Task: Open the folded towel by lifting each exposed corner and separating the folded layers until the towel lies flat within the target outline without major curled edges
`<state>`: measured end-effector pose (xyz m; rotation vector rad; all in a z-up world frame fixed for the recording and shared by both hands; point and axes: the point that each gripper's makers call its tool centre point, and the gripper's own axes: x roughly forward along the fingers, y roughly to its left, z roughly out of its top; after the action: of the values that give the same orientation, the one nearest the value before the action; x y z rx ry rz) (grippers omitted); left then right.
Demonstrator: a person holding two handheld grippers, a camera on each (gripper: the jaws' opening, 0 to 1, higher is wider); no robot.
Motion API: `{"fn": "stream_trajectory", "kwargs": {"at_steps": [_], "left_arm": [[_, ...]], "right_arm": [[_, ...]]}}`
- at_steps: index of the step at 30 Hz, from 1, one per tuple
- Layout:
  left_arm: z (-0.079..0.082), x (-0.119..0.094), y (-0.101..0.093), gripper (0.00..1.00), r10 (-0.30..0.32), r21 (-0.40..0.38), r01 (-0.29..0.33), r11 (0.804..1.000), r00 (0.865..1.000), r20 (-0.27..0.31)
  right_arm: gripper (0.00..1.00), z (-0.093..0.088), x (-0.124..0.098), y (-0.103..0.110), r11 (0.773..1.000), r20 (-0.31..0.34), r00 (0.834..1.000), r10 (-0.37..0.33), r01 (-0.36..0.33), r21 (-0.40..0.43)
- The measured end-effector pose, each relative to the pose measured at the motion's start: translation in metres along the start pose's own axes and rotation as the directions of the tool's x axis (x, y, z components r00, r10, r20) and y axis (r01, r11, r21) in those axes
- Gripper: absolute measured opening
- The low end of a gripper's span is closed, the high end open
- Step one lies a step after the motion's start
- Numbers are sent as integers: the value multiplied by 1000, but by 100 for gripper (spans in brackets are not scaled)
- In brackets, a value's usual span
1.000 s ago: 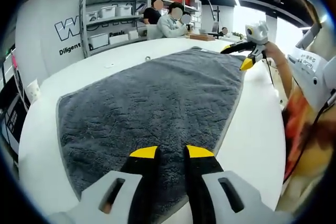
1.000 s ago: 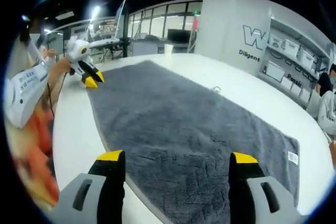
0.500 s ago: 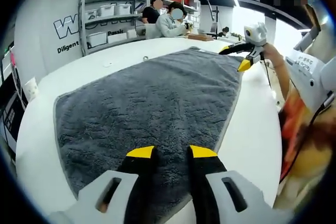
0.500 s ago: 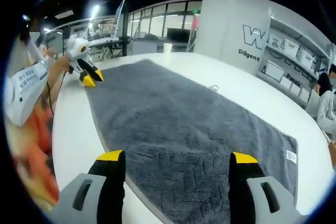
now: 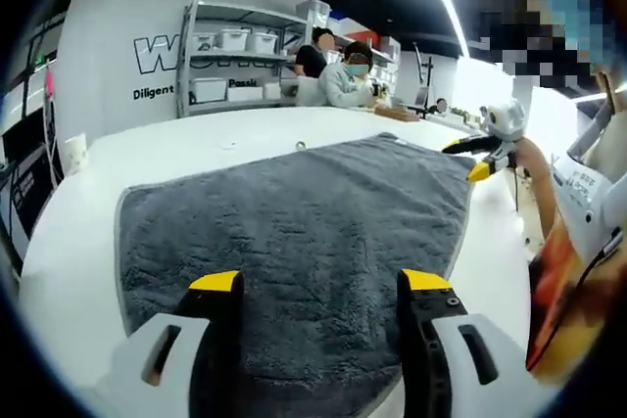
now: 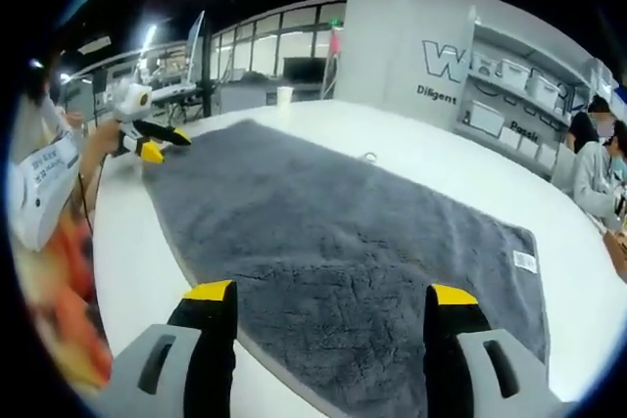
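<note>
The grey towel [image 5: 294, 232] lies spread flat on the white surface [image 5: 88, 193]; left claw [image 5: 320, 283] and right claw [image 6: 333, 293] hover open above it, so a careless dip could snag an edge and curl it

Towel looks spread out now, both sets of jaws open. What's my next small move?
Probably lift both grippers clear: the grey towel lies flat on the white table, its edges uncurled, and the left gripper and right gripper hold nothing.
</note>
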<state>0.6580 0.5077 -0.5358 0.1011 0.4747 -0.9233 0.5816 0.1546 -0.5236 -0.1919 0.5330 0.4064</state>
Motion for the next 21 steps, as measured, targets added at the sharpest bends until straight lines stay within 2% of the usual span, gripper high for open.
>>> {"fn": "stream_trajectory", "kwargs": {"at_steps": [3, 8, 11, 17, 21], "left_arm": [[2, 1, -3, 73, -17, -17, 17, 1000, 1000, 12], [8, 1, -2, 92, -15, -60, 17, 998, 999, 36], [6, 2, 3, 94, 6, -72, -4, 997, 1000, 26], [-1, 3, 2, 100, 0, -66, -1, 998, 1000, -9], [-1, 1, 1, 100, 3, -63, -4, 998, 1000, -10]], "right_arm": [[74, -8, -7, -14, 998, -12, 999, -50, 50, 29], [72, -19, -16, -30, 992, -25, 995, -98, 100, 82], [72, -28, -20, -37, 986, -40, 992, -123, 127, 106], [72, -54, -34, -60, 968, -116, 974, -194, 209, 141], [72, -62, -43, -67, 959, -128, 968, -218, 236, 156]]}}
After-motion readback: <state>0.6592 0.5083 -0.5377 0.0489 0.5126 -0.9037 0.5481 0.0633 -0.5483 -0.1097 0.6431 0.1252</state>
